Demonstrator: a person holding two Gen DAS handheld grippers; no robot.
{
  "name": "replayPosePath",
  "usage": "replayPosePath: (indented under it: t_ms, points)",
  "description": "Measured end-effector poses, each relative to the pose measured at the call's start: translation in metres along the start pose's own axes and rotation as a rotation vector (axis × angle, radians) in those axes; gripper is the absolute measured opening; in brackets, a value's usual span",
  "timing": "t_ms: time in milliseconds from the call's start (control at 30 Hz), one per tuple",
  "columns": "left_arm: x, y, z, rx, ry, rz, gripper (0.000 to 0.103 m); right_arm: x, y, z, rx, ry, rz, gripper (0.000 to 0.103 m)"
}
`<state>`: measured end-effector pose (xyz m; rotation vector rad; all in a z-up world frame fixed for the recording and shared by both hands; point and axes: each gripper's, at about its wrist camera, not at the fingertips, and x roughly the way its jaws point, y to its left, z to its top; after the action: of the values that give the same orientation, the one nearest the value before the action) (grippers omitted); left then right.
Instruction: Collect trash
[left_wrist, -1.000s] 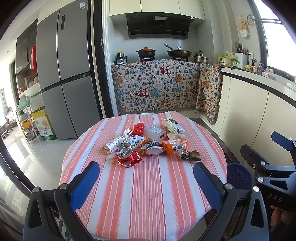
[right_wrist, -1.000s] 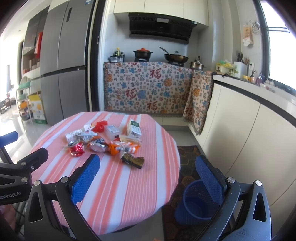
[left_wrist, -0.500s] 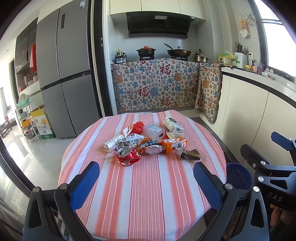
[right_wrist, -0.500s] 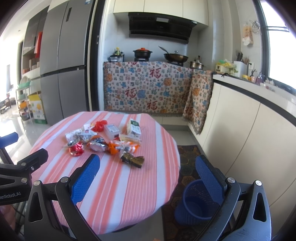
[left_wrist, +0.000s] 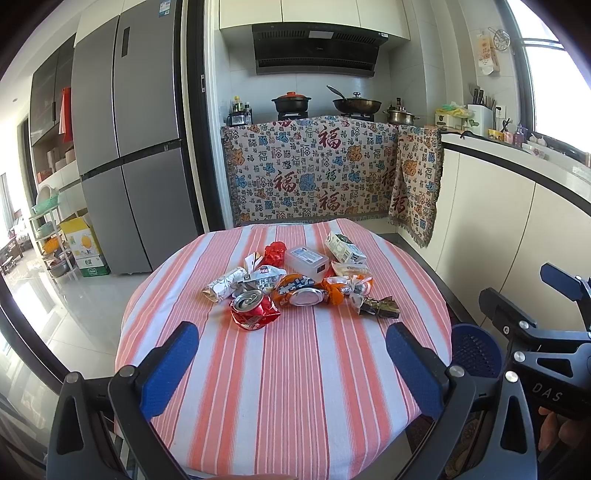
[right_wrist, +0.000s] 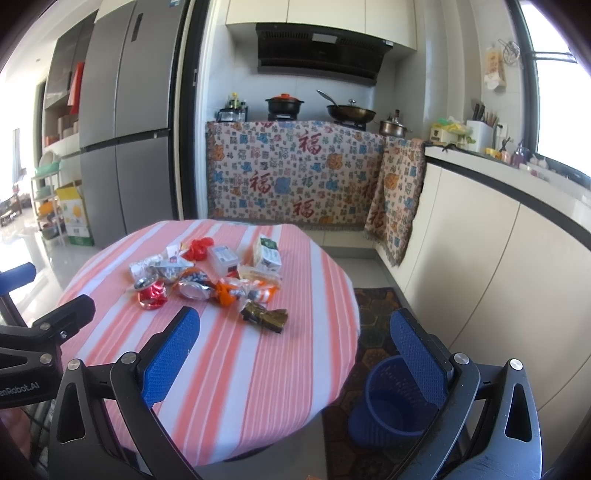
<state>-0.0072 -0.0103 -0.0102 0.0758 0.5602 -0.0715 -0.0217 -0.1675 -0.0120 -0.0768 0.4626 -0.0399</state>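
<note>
A pile of trash lies in the middle of a round table with a red-and-white striped cloth: a crushed red can, an orange crushed can, a clear plastic box, a small carton, a dark wrapper and other wrappers. The pile also shows in the right wrist view, with the dark wrapper nearest. My left gripper is open and empty, short of the pile. My right gripper is open and empty, over the table's right edge. A blue trash bin stands on the floor right of the table.
A grey fridge stands at the back left. A stove counter draped with a patterned cloth is behind the table. White cabinets run along the right. A dark mat lies under the bin.
Both grippers have drawn back slightly from the table; the pile looks a little farther away. Nothing on the table has moved.
</note>
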Motion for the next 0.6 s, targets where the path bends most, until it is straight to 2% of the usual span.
replayPosePath:
  t_ms: [167, 300, 433, 600]
  points:
    - [0.004, 0.005, -0.003, -0.01, 0.011, 0.008, 0.103, 0.003, 0.0, -0.003, 0.002, 0.001, 0.001, 0.103]
    - [0.018, 0.014, -0.01, -0.02, 0.04, 0.036, 0.103, 0.012, 0.0, -0.009, 0.022, 0.021, 0.036, 0.103]
    - [0.047, 0.026, -0.023, -0.036, 0.1, 0.082, 0.103, 0.029, 0.003, -0.021, 0.041, 0.06, 0.071, 0.103]
    - [0.089, 0.038, -0.046, -0.05, 0.195, 0.098, 0.103, 0.059, 0.011, -0.036, 0.052, 0.145, 0.092, 0.103]
